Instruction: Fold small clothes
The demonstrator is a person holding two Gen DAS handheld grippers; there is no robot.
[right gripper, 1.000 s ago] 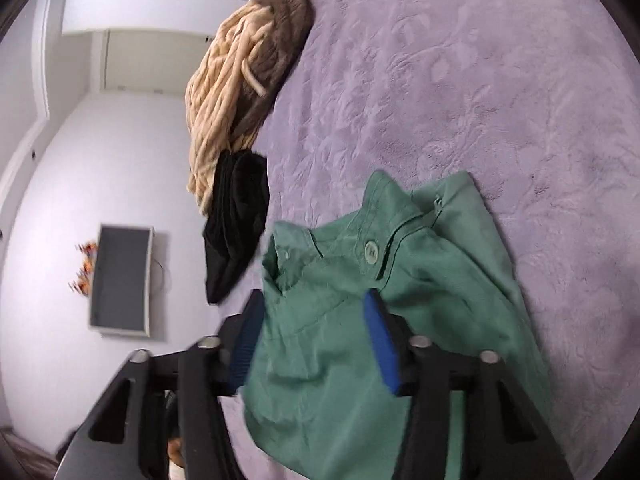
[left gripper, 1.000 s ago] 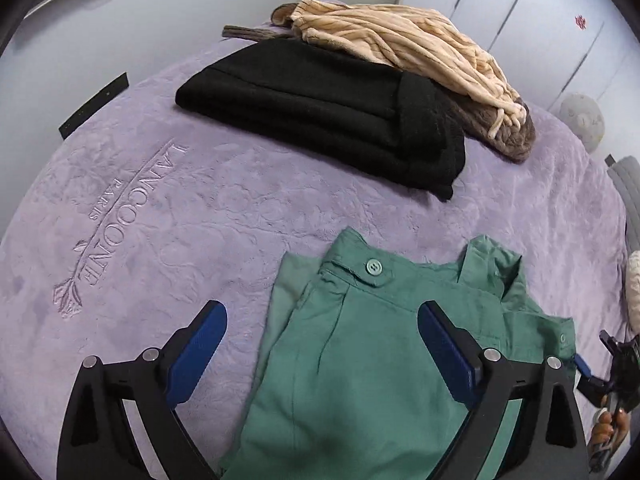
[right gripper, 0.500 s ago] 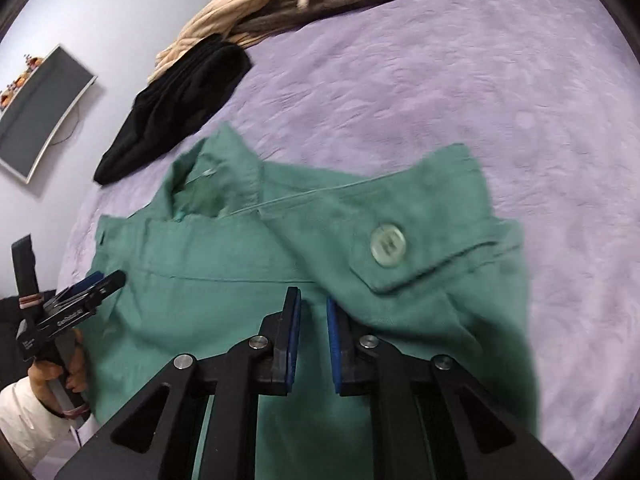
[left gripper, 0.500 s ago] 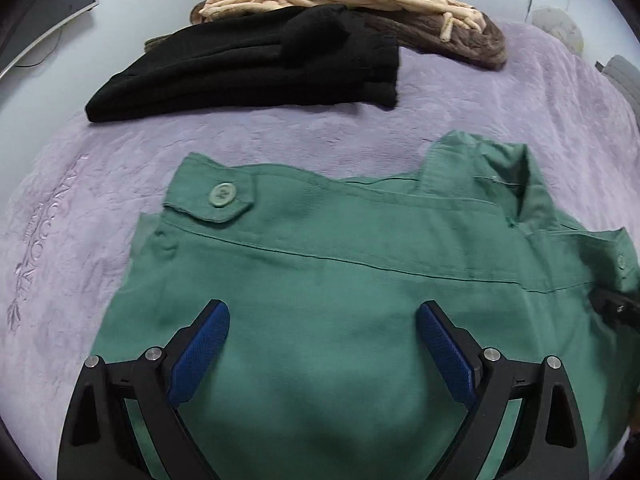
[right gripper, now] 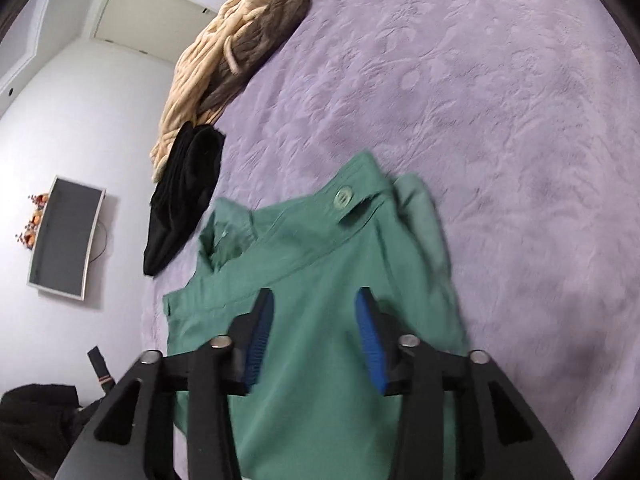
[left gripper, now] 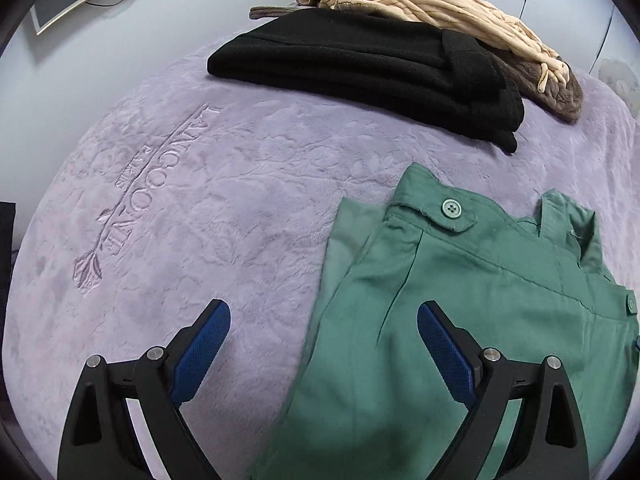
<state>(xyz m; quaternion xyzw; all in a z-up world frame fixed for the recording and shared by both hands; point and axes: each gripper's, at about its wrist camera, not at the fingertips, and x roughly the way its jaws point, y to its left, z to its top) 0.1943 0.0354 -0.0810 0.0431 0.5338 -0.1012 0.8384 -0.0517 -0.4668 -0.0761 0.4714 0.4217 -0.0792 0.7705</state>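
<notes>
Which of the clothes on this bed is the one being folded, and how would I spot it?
Start from the purple blanket covering the bed. Nearest both grippers lies the green garment; the black and beige clothes sit further back. Only the green one has round buttons on its waistband.

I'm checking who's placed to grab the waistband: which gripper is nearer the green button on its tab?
Right. The right gripper is over the green garment just below the button; the left gripper straddles the garment's side edge, farther away.

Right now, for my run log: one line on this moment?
left tongs: open, empty | right tongs: open over green trousers | trousers flat on purple blanket
</notes>
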